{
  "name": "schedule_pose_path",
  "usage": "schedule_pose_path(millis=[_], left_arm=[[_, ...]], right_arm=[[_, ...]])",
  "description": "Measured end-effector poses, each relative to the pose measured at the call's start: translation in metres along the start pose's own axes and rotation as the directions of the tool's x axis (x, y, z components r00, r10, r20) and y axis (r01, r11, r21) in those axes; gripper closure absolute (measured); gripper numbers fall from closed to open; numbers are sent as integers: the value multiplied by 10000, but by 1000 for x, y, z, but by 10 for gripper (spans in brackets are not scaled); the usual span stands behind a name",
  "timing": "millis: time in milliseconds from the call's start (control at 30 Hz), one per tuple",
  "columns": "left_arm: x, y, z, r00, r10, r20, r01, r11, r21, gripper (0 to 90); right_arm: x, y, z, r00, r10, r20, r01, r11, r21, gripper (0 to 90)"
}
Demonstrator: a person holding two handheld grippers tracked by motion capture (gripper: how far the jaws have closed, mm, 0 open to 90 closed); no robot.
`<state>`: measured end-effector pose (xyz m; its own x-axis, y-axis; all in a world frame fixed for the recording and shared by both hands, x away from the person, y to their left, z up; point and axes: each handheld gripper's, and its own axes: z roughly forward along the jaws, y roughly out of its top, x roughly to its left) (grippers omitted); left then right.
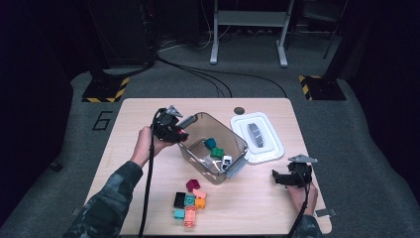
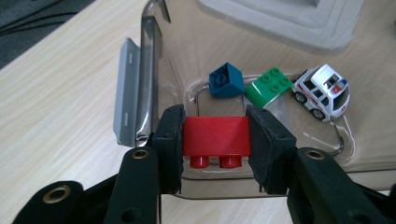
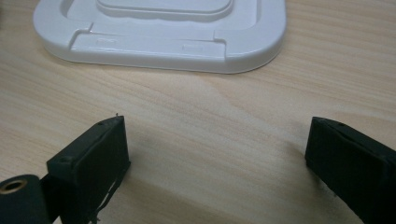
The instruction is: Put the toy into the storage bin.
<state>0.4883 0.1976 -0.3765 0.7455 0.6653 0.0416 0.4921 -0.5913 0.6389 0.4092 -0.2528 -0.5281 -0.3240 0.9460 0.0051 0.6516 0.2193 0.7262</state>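
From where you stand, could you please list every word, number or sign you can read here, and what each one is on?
"6": a large dark figure on the grey floor, left of the table.
Toy car in the clear bin: red and blue marks on its white body, too small to read.
White lid: faint embossed marks on its edge, not legible.
No other text.

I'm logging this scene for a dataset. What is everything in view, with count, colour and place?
Red brick: 1, red, clamped between the left jaws over the bin.
Bin: 1, clear plastic, table centre.
Bricks in bin: 2, blue and green.
Toy car: 1, white, in bin.
Lid: 1, white, right of bin.
Loose bricks: several, mixed colours, front of the bin.
Table: 1, light wood.
Left gripper: black.
Right gripper: black, jaws open.
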Motion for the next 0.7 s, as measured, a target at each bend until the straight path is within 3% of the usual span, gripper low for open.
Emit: schedule_pose_path(millis=[267, 433, 700], left_arm=[[2, -3, 2, 9999, 128, -96, -124, 9993, 352, 589], [1, -4, 0, 9999, 74, -90, -72, 9997, 242, 581], [0, -9, -14, 9999, -114, 126, 116, 9998, -163, 374]], right_arm=[[0, 0, 0, 10000, -1, -1, 1, 10000, 1, 53], [0, 0, 0, 10000, 0, 1, 0, 10000, -1, 53], [0, 0, 0, 10000, 3, -12, -3, 10000, -3, 53]])
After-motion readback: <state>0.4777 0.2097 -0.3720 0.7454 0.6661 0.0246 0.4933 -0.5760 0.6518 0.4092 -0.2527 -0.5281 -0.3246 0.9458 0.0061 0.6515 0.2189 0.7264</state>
